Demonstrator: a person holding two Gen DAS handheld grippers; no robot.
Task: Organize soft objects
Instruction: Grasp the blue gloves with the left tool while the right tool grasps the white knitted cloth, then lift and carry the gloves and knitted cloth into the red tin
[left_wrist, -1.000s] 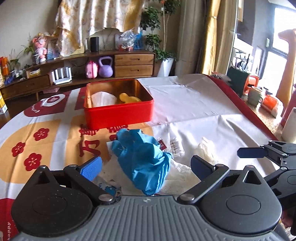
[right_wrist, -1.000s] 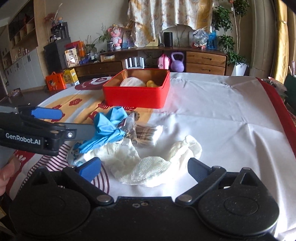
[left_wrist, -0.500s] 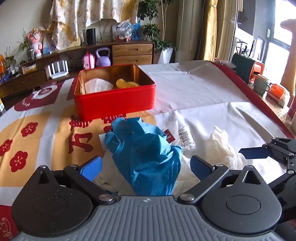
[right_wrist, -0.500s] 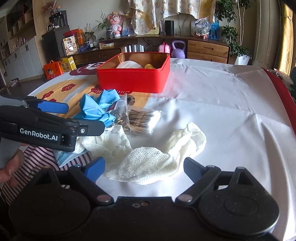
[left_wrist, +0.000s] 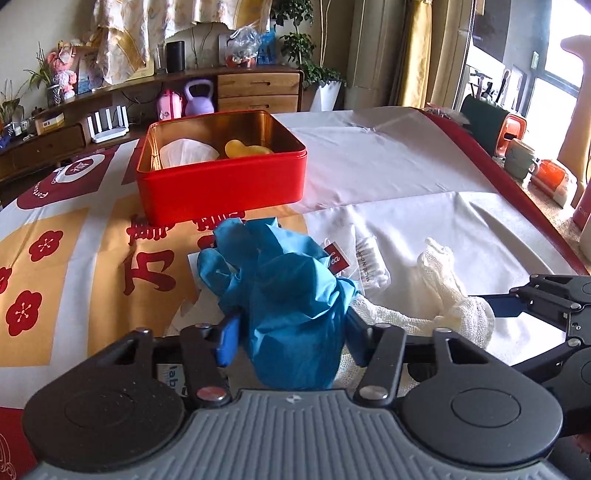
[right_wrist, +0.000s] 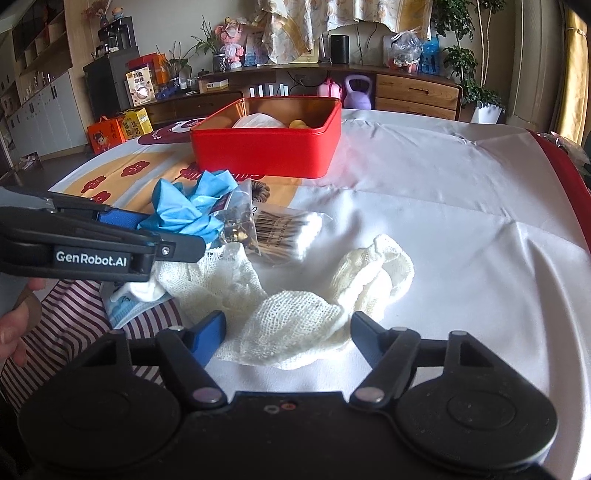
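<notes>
My left gripper (left_wrist: 291, 339) is shut on a crumpled blue glove (left_wrist: 284, 295), which also shows in the right wrist view (right_wrist: 192, 208) with the left gripper (right_wrist: 147, 232) around it. A white mesh cloth (right_wrist: 295, 306) lies on the table between the open fingers of my right gripper (right_wrist: 288, 332); it also shows in the left wrist view (left_wrist: 443, 299). A red tin box (left_wrist: 221, 177) stands behind, holding a white item (left_wrist: 186, 149) and a yellow item (left_wrist: 245, 147). The box also shows in the right wrist view (right_wrist: 269, 147).
A bag of cotton swabs (right_wrist: 284, 232) and a small clear packet (right_wrist: 236, 218) lie beside the glove. A light-blue mask packet (right_wrist: 129, 302) lies at the near left. The table's red edge (right_wrist: 565, 173) runs along the right. My right gripper (left_wrist: 546, 299) shows at the right.
My left gripper moved forward and closed on the blue glove. My right gripper moved closer to the white mesh cloth and stays open.
</notes>
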